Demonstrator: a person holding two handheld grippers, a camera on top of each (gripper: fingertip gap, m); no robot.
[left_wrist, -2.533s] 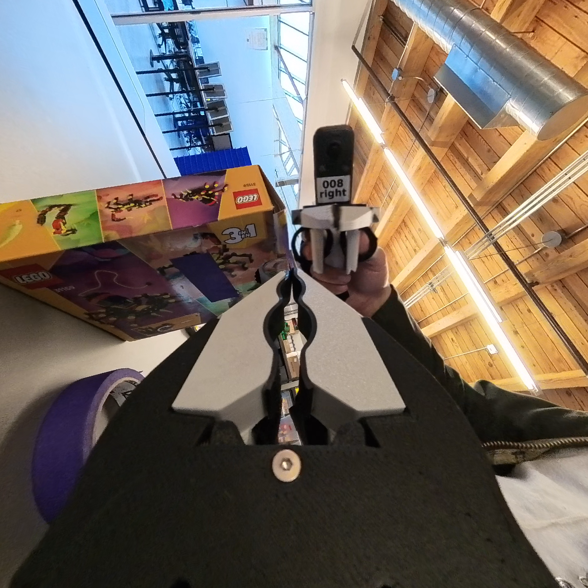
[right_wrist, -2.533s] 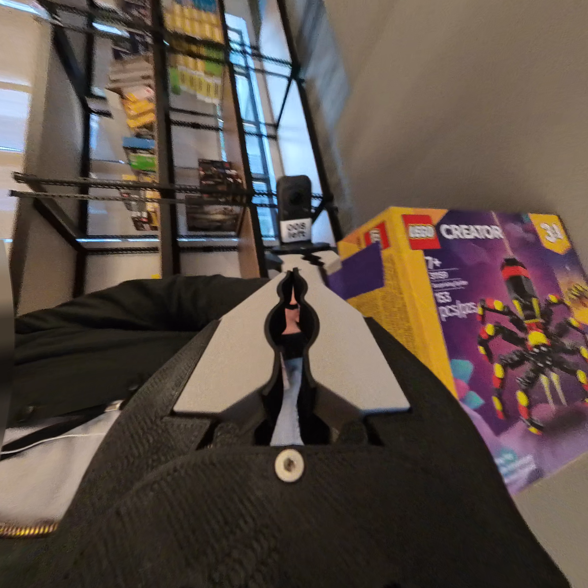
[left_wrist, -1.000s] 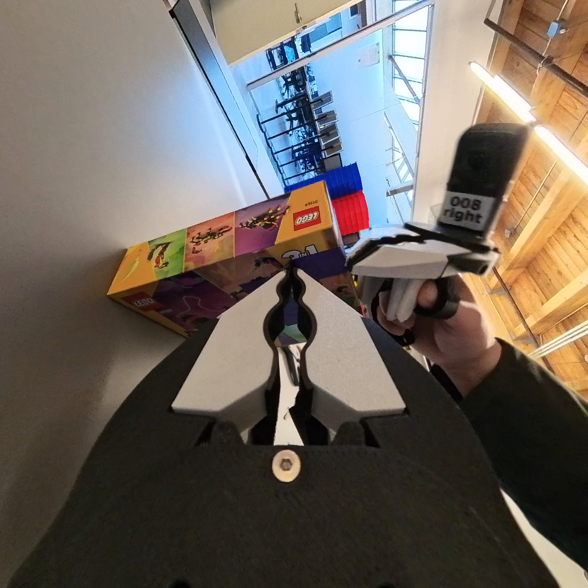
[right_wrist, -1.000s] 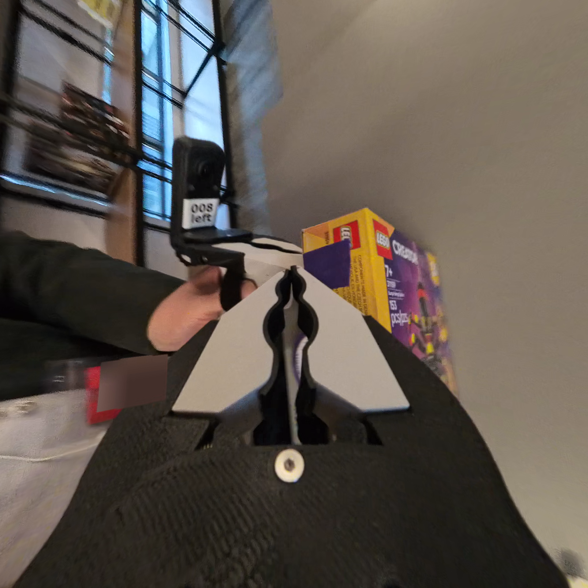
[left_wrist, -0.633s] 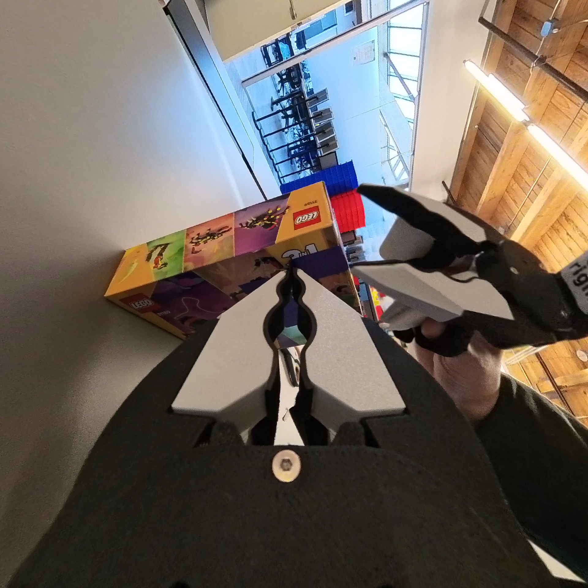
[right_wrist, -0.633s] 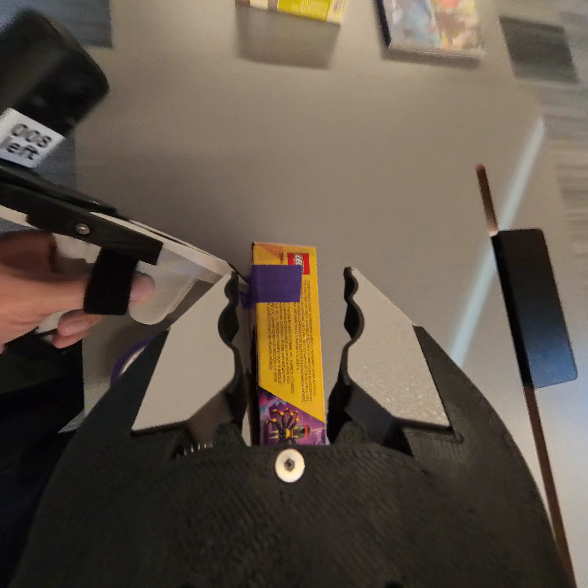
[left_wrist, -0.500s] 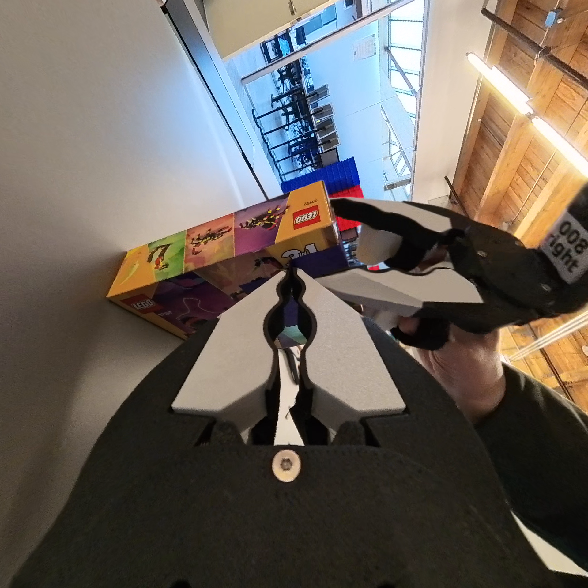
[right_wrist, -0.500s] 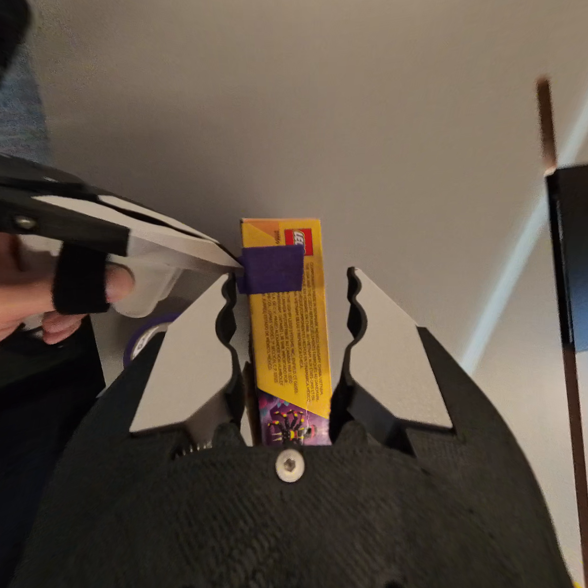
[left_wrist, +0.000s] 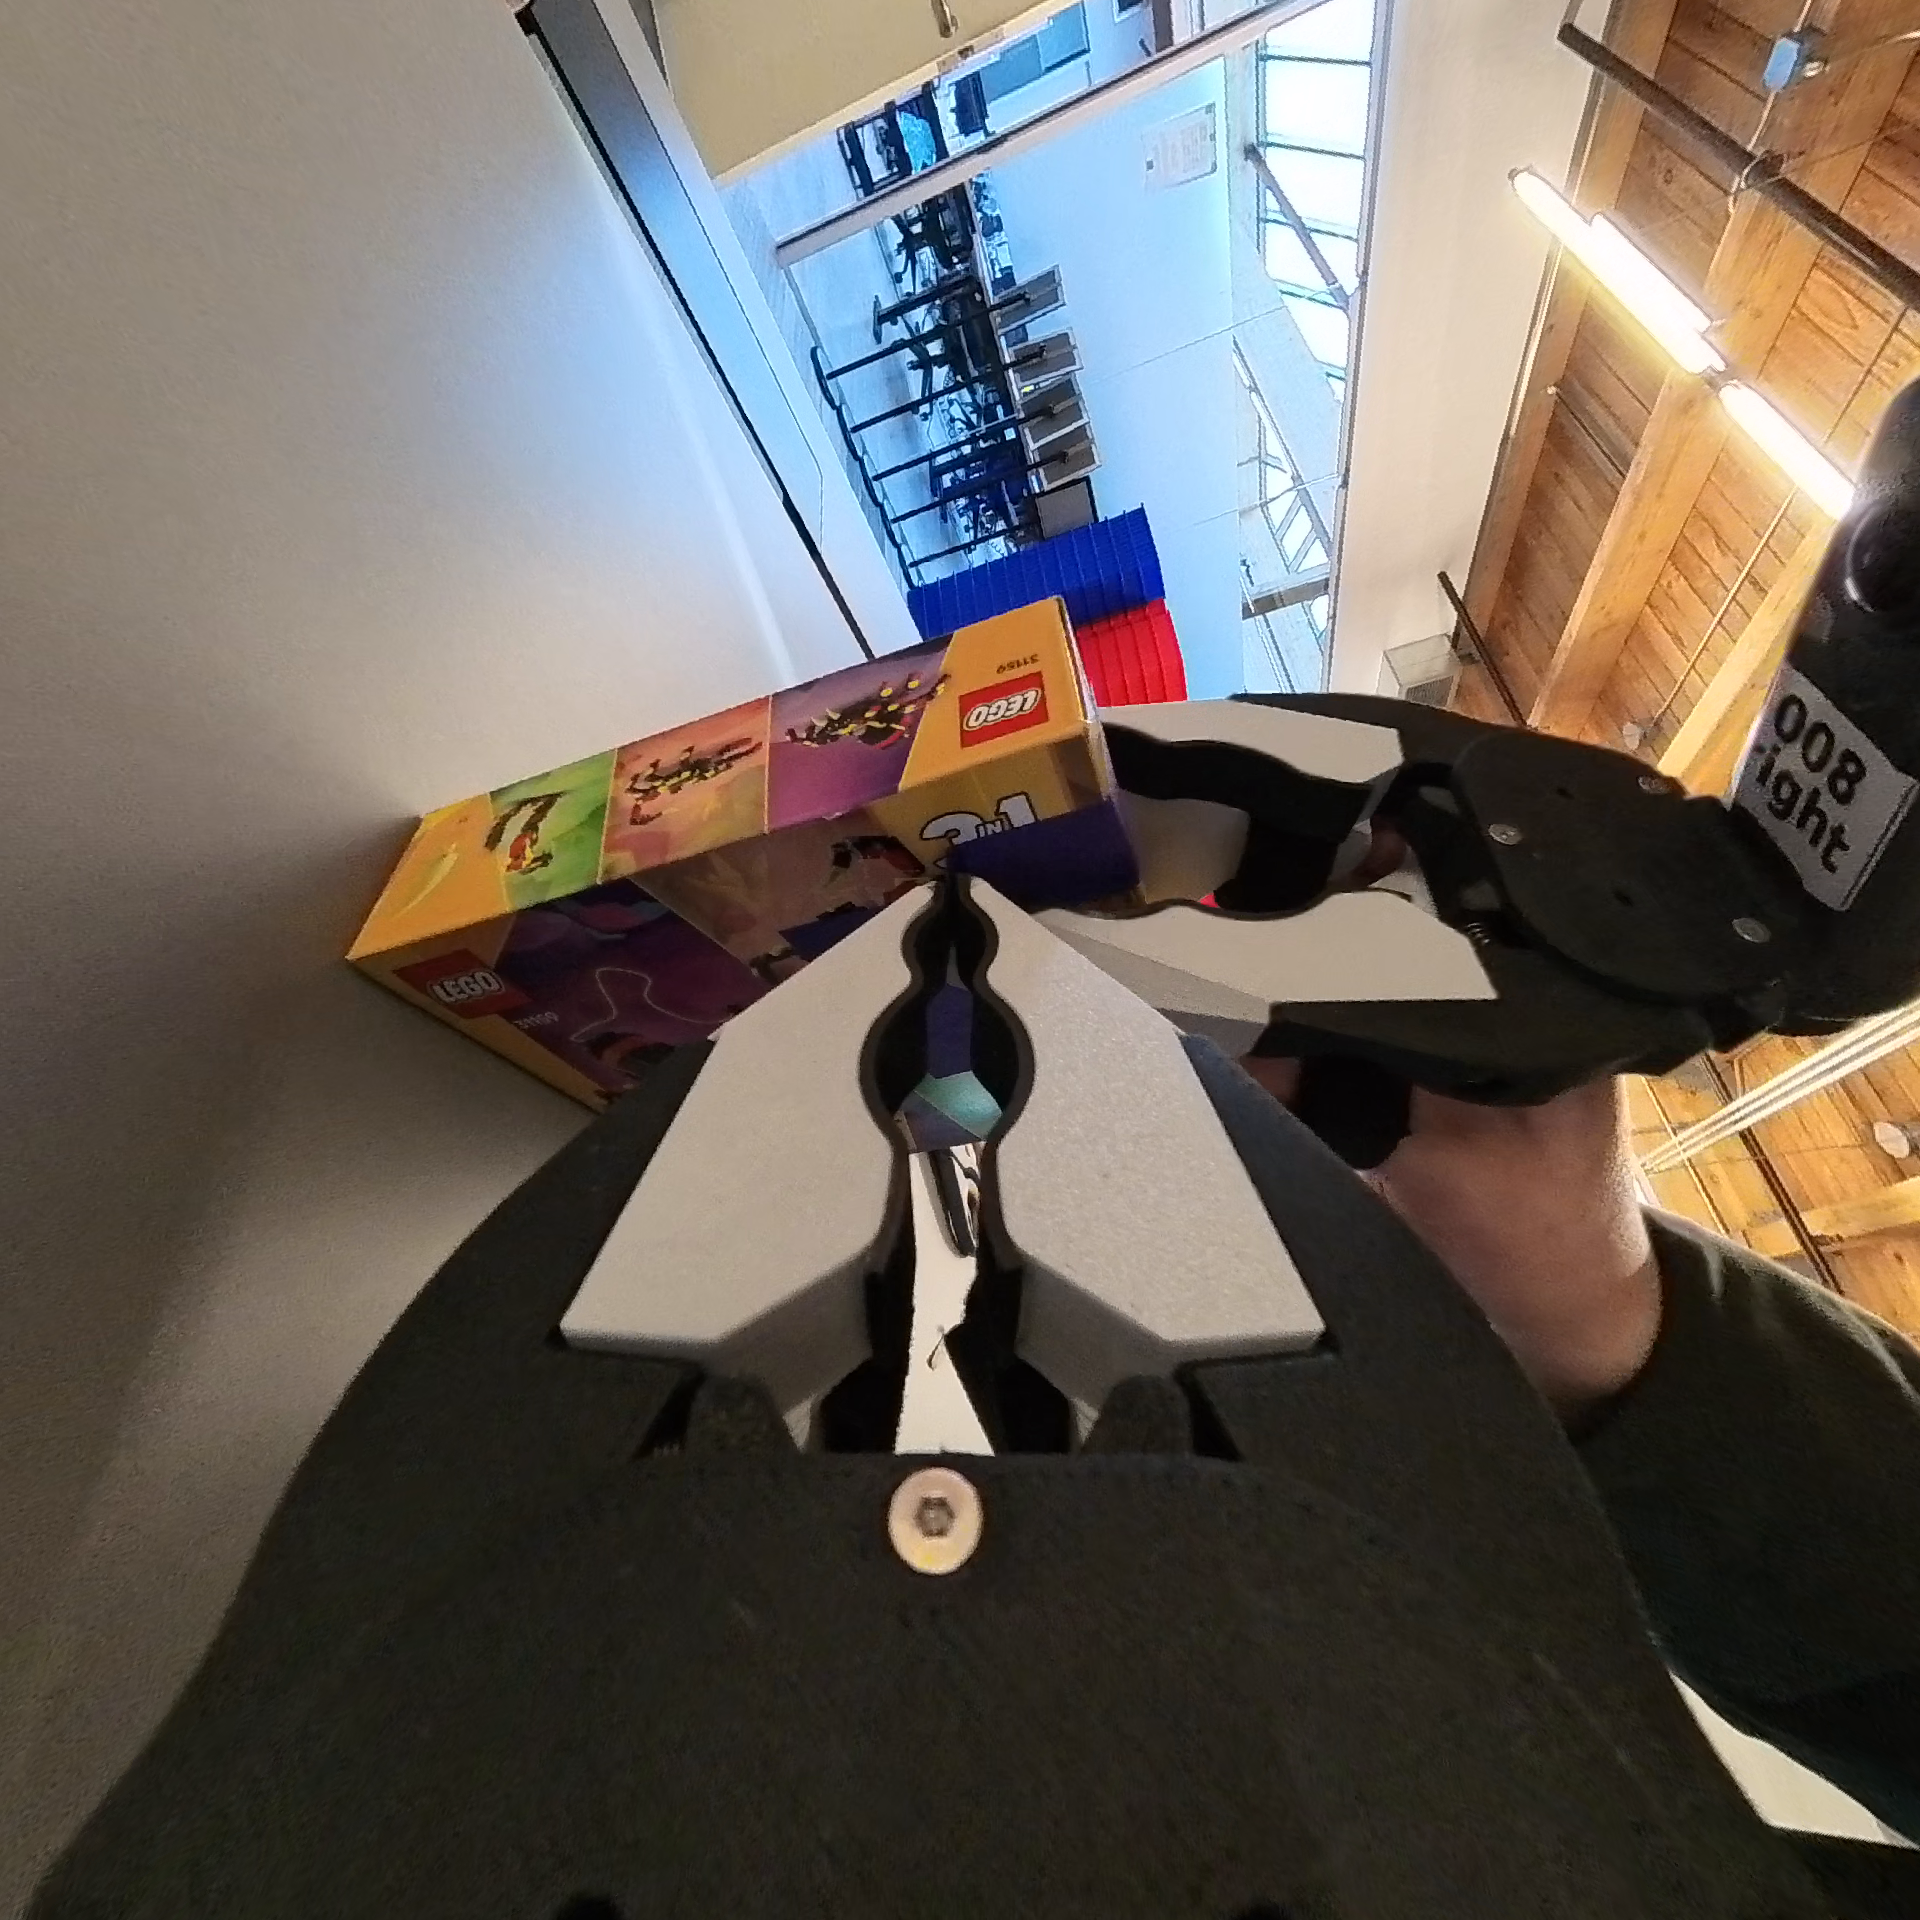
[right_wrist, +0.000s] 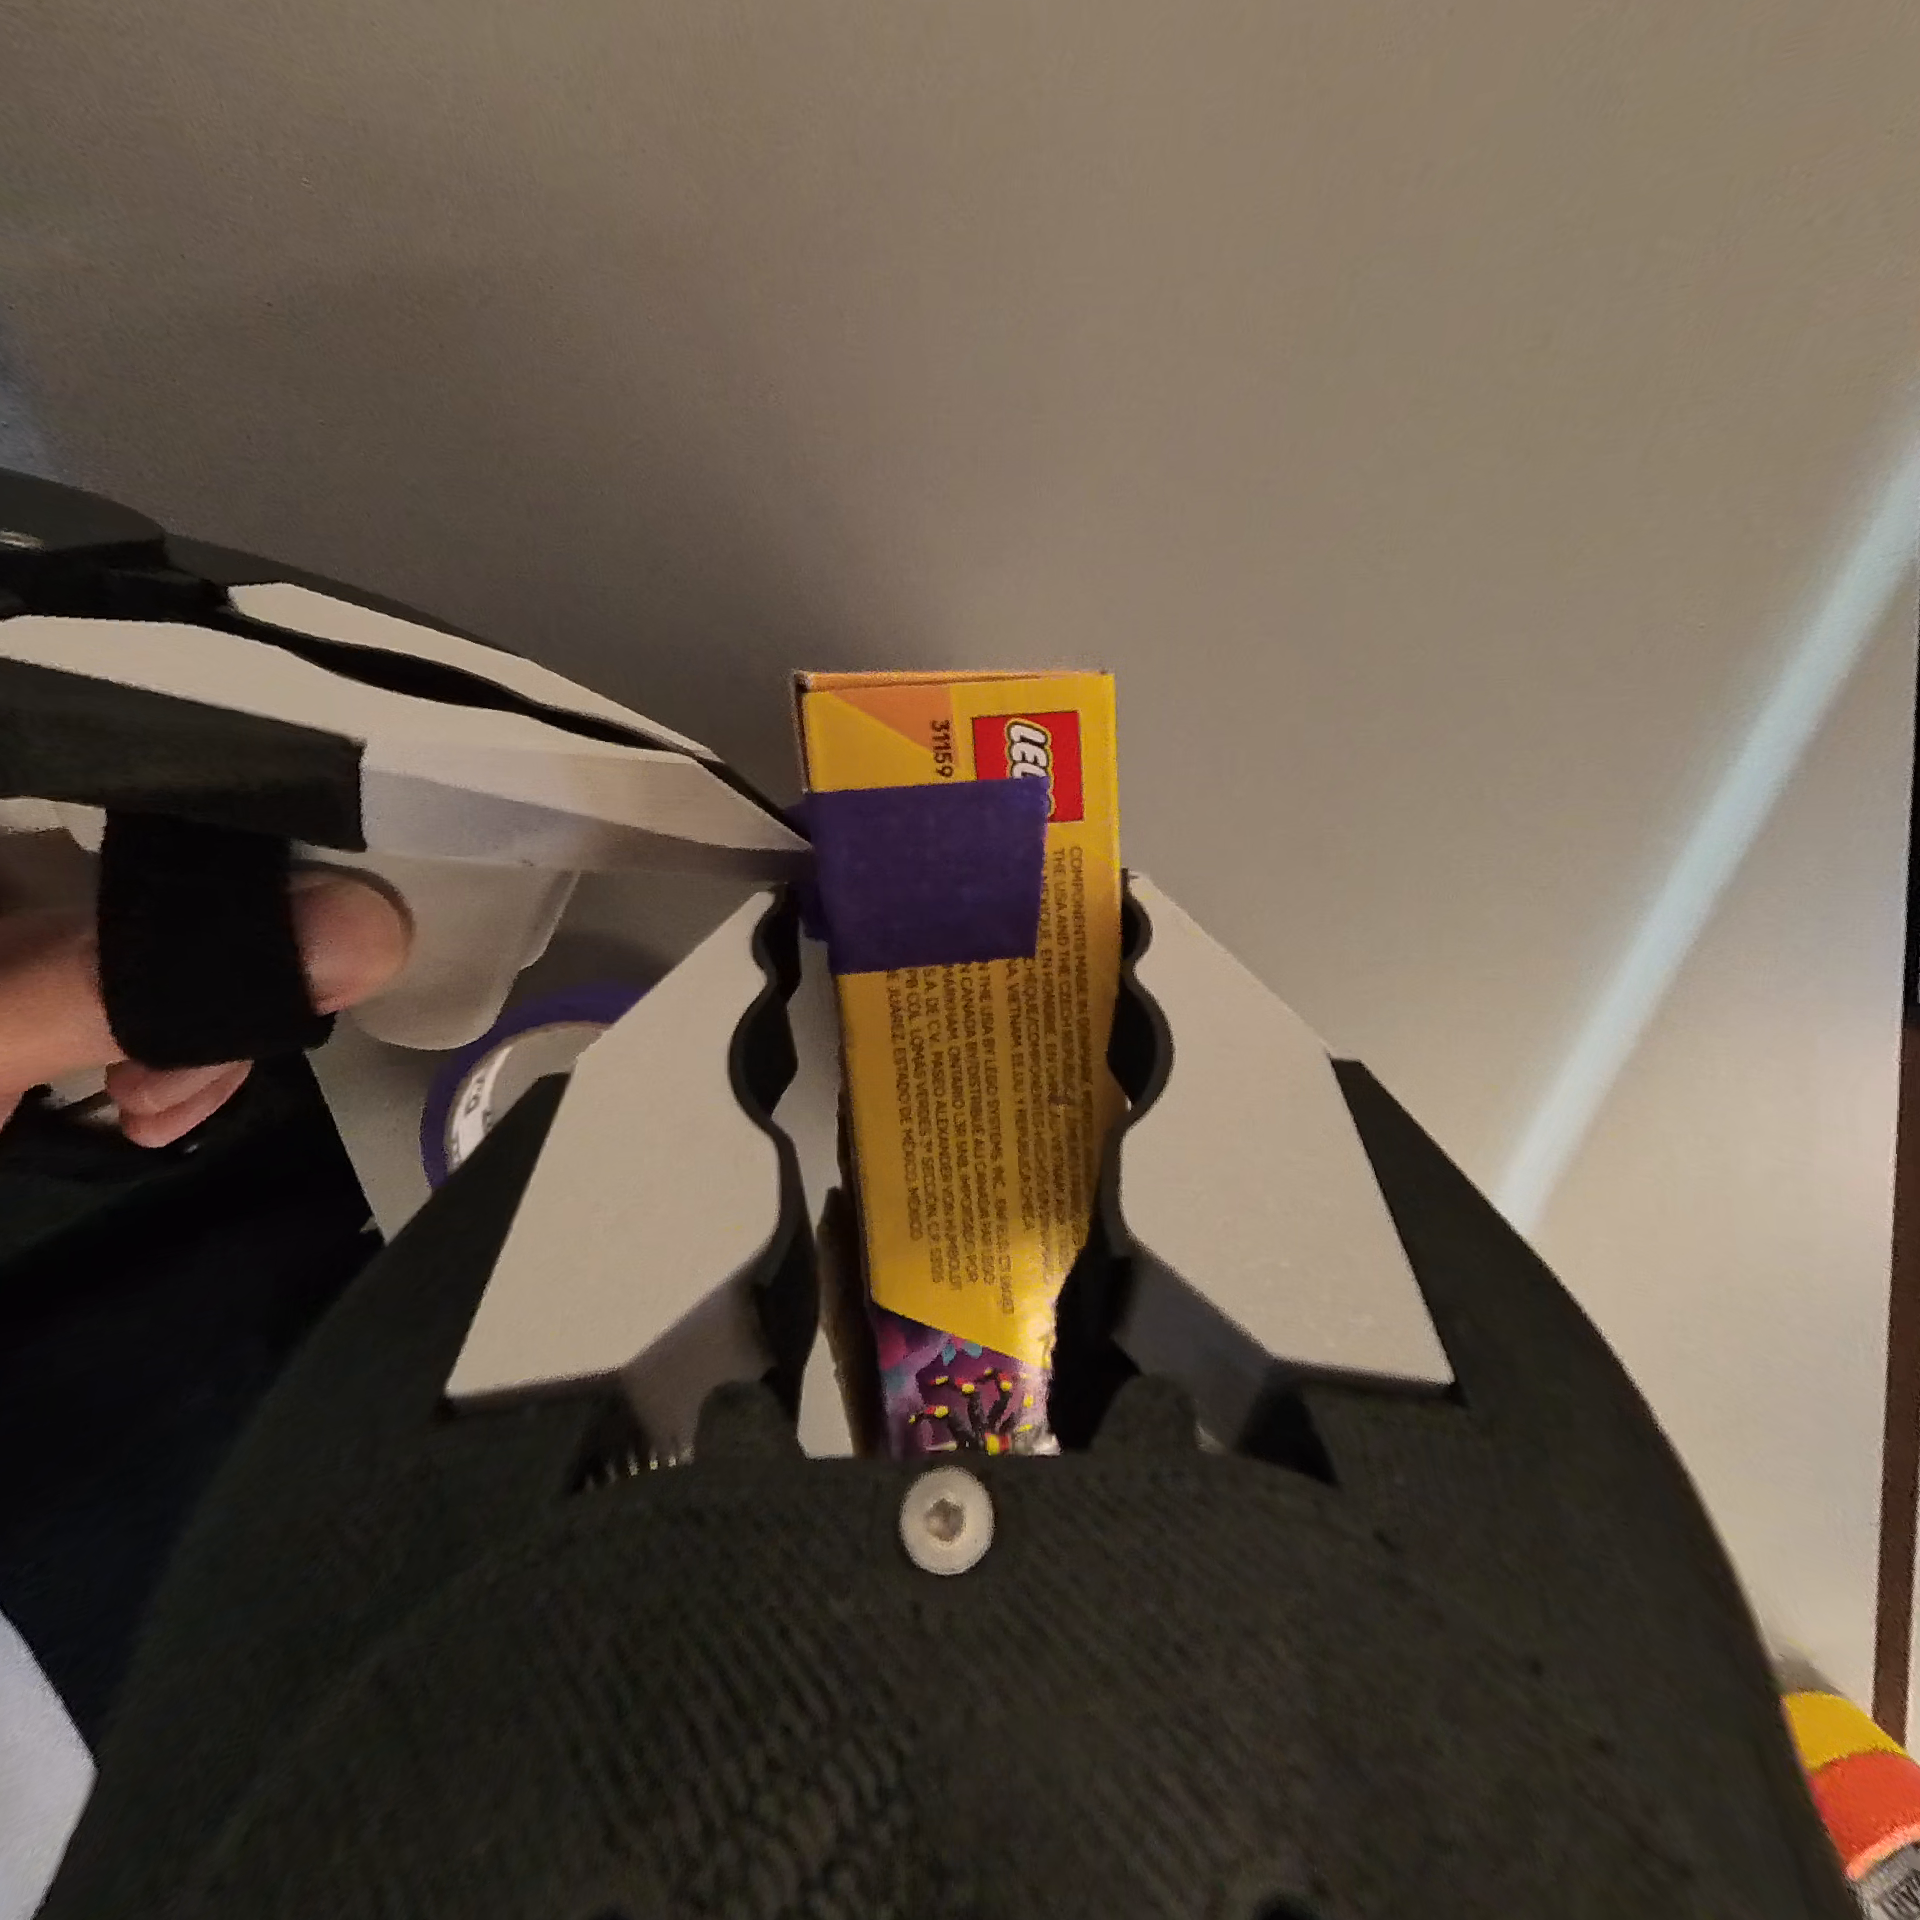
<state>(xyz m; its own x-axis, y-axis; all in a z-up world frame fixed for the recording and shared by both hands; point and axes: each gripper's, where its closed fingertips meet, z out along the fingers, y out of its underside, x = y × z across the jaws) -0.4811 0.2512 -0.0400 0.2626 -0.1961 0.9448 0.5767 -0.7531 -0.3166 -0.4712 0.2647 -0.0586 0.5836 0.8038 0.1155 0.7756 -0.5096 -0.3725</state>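
The toy box (right_wrist: 977, 1039) stands between the right hand-held gripper (right_wrist: 961, 904)'s spread fingers.

One yellow-and-purple cardboard toy box (right_wrist: 971, 1039), one purple tape strip (right_wrist: 925, 883), one purple tape roll (right_wrist: 488, 1081), two grey-fingered tools (left_wrist: 951, 894) (right_wrist: 951, 904).

A purple tape roll (right_wrist: 499, 1081) lies on the grey surface (right_wrist: 1351, 520) near its left edge. An orange-and-yellow object (right_wrist: 1860, 1797) sits at the surface's lower-right corner.
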